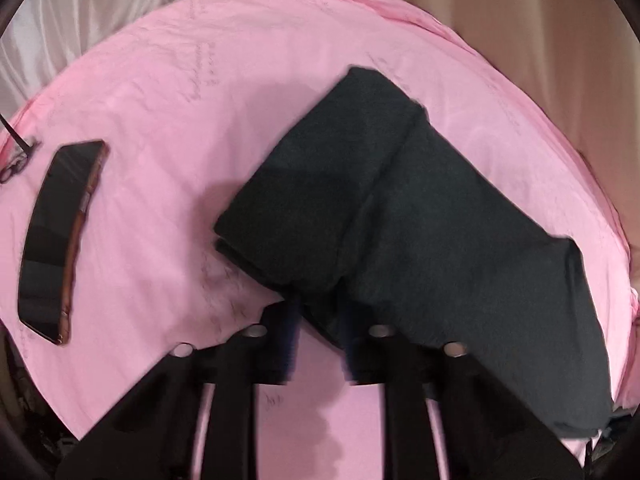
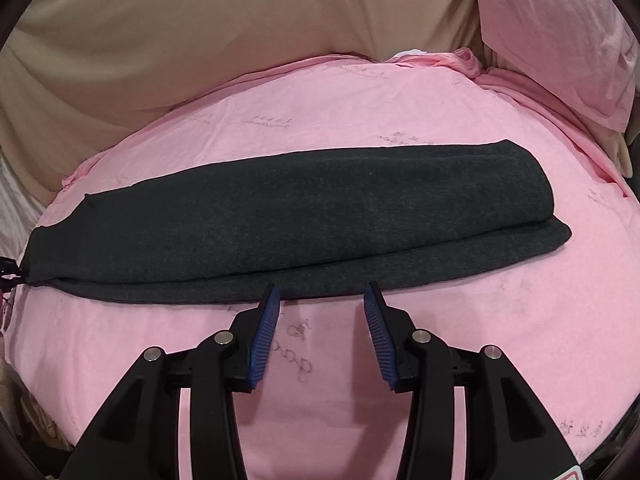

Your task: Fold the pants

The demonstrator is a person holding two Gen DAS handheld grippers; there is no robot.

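Dark charcoal pants (image 2: pixel 288 224) lie folded lengthwise on the pink sheet (image 2: pixel 340 120), a long band running left to right. My right gripper (image 2: pixel 322 300) is open and empty, its blue pads (image 2: pixel 266 336) just short of the pants' near edge. In the left wrist view the pants (image 1: pixel 400 208) are bent into a V, one end doubled over. My left gripper (image 1: pixel 320 320) has a corner of the dark cloth between its fingers, which stand apart; the picture is blurred there.
A black phone (image 1: pixel 60 236) lies on the sheet (image 1: pixel 168 128) at the left, with a cable and small dark item (image 1: pixel 16 156) beyond it. Beige bedding (image 2: pixel 200 40) and a pink pillow (image 2: pixel 560 40) lie behind the sheet. White cloth (image 1: pixel 80 0) is at far left.
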